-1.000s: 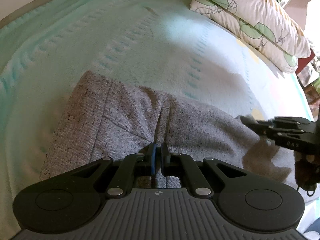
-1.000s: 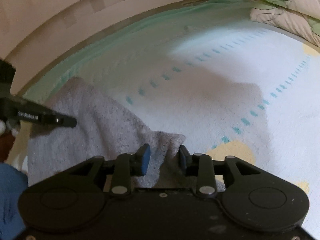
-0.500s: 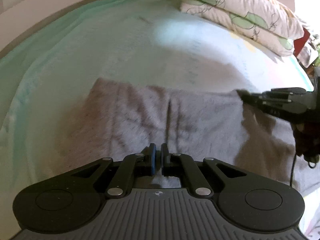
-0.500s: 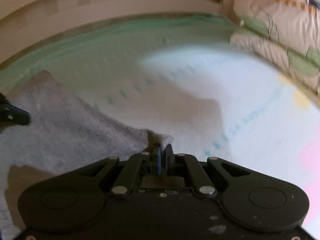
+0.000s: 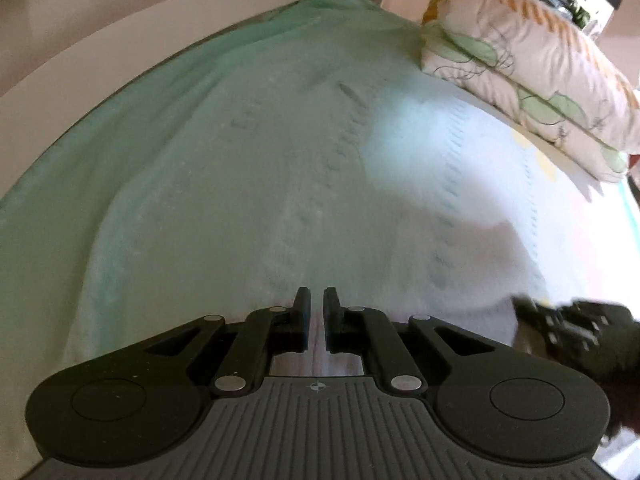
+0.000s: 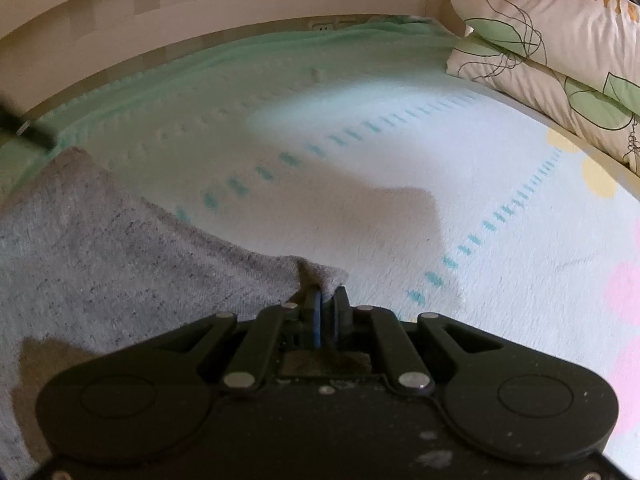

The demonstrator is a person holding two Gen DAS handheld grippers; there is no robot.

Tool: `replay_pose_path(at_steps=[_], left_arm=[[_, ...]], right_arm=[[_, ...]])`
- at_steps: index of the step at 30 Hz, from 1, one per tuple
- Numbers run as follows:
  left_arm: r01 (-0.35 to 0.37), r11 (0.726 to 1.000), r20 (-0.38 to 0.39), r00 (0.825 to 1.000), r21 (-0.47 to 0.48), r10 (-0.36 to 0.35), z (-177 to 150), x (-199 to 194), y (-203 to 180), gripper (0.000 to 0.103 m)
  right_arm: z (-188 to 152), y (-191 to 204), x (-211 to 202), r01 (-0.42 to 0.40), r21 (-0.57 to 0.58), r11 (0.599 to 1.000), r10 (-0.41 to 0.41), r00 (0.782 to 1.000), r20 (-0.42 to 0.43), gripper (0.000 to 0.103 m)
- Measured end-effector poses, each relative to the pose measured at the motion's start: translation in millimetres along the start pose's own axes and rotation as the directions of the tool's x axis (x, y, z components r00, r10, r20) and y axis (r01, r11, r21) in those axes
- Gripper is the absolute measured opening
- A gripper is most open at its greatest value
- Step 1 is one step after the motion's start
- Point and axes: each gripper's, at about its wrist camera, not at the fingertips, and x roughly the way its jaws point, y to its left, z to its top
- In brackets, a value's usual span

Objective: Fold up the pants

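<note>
My right fingers [image 6: 325,300] are pinched on a corner of the grey pants [image 6: 100,248], the knit bunched between the blue pads. My left fingers [image 5: 316,312] stand nearly together with a narrow gap, and that camera shows no cloth in them for certain (only a pale strip low in the gap), so I cannot tell whether they hold anything. The pants lie on the bed [image 6: 360,168], spreading away to the left of my right gripper across the pale fleece blanket. The fabric looks soft, light and limp — it will sag and crease wherever it hangs unsupported, so I judge the corners and hems the best places to hold, one in each hand. Two stacked pillows [image 6: 560,40] sit at the far right and a wooden bed rail [image 6: 200,4] runs behind — both well apart from the cloth, nothing blocking the fold.
</note>
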Motion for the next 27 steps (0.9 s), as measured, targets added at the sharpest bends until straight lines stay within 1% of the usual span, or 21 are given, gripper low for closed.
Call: replay_pose_path(at_steps=[3, 4, 5, 6, 7, 8, 9, 10, 11, 13, 14, 16, 17, 19, 21, 23, 24, 27], left_arm=[[-0.030, 0.999, -0.084, 0.996, 0.043, 0.033, 17.6, 31.5, -9.7, 0.008], [-0.054, 0.997, -0.122, 0.991, 0.061, 0.061, 16.5, 40.7, -8.2, 0.008], [-0.098, 0.991, -0.163, 0.980, 0.087, 0.111, 14.0, 52.0, -6.5, 0.008], [-0.150, 0.981, -0.180, 0.969, 0.123, 0.170, 9.0, 60.9, -4.2, 0.008], [-0.226, 0.958, -0.179, 0.950, 0.175, 0.257, 3.2, 67.5, -1.9, 0.009], [-0.301, 0.928, -0.173, 0.924, 0.222, 0.341, -1.5, 71.1, 1.3, 0.009], [-0.363, 0.897, -0.139, 0.904, 0.253, 0.405, -6.4, 70.1, 5.7, 0.009], [-0.405, 0.882, -0.128, 0.887, 0.241, 0.443, -8.2, 66.9, 11.1, 0.009], [-0.434, 0.877, -0.123, 0.878, 0.206, 0.463, -8.8, 61.4, 17.7, 0.009], [-0.423, 0.897, -0.107, 0.893, 0.130, 0.437, -10.4, 45.3, 26.6, 0.009], [-0.409, 0.906, -0.097, 0.903, 0.106, 0.419, -12.4, 36.0, 27.2, 0.009], [-0.366, 0.926, -0.059, 0.926, 0.096, 0.373, -15.2, 17.5, 15.7, 0.009], [-0.335, 0.937, -0.042, 0.939, 0.101, 0.340, -17.6, 7.3, 9.0, 0.009], [-0.249, 0.961, -0.026, 0.967, 0.122, 0.254, -25.4, -9.5, -8.4, 0.009], [-0.166, 0.976, -0.021, 0.985, 0.141, 0.170, -32.8, -19.7, -31.1, 0.009], [-0.086, 0.982, -0.030, 0.995, 0.166, 0.092, -42.0, -27.1, -53.7, 0.009], [-0.040, 0.981, -0.042, 0.998, 0.190, 0.048, -46.1, -28.2, -66.6, 0.009], [0.060, 0.963, -0.098, 0.995, 0.264, -0.035, -62.6, -26.7, -105.5, 0.009]], right_arm=[[0.5, 0.1, 0.3, 0.002, -0.001, 1.000, -0.002, 1.000, -0.002, 0.007], [0.8, 0.3, 0.3, 0.003, 0.000, 1.000, -0.003, 1.000, -0.003, 0.007], [1.2, 0.1, 0.4, 0.003, 0.001, 1.000, -0.003, 1.000, -0.004, 0.007], [1.5, 0.2, 0.5, 0.003, 0.002, 1.000, -0.003, 1.000, -0.005, 0.007], [1.6, 0.0, 0.6, 0.002, 0.002, 1.000, -0.002, 1.000, -0.005, 0.007], [1.7, -0.2, 0.7, 0.002, 0.002, 1.000, -0.002, 1.000, -0.005, 0.007], [1.7, -0.1, 0.8, 0.003, 0.002, 1.000, -0.003, 1.000, -0.005, 0.007], [1.4, 0.1, 1.0, 0.004, 0.004, 1.000, -0.004, 1.000, -0.005, 0.007], [1.4, 0.0, 1.0, 0.005, 0.007, 1.000, -0.004, 1.000, -0.005, 0.007], [2.0, 0.0, 0.9, 0.005, 0.012, 1.000, -0.005, 1.000, -0.005, 0.008], [2.9, 0.1, -0.3, 0.007, 0.010, 1.000, -0.007, 1.000, -0.003, 0.010], [5.4, -1.0, -8.5, 0.022, 0.020, 1.000, -0.022, 1.000, 0.016, 0.018], [6.3, -2.2, -16.0, 0.030, 0.032, 0.999, -0.031, 0.999, 0.035, 0.019], [6.4, -3.9, -36.0, 0.030, 0.061, 0.998, -0.034, 0.996, 0.076, 0.022], [2.2, -3.0, -58.4, 0.002, 0.085, 0.996, -0.011, 0.995, 0.100, 0.022], [-8.0, 1.9, -80.3, -0.042, 0.107, 0.993, 0.031, 0.995, 0.100, 0.023], [-15.7, 5.9, -90.2, -0.073, 0.116, 0.991, 0.063, 0.994, 0.093, 0.023], [-44.2, 23.6, -112.3, -0.125, 0.117, 0.985, 0.119, 0.991, 0.055, 0.023]])
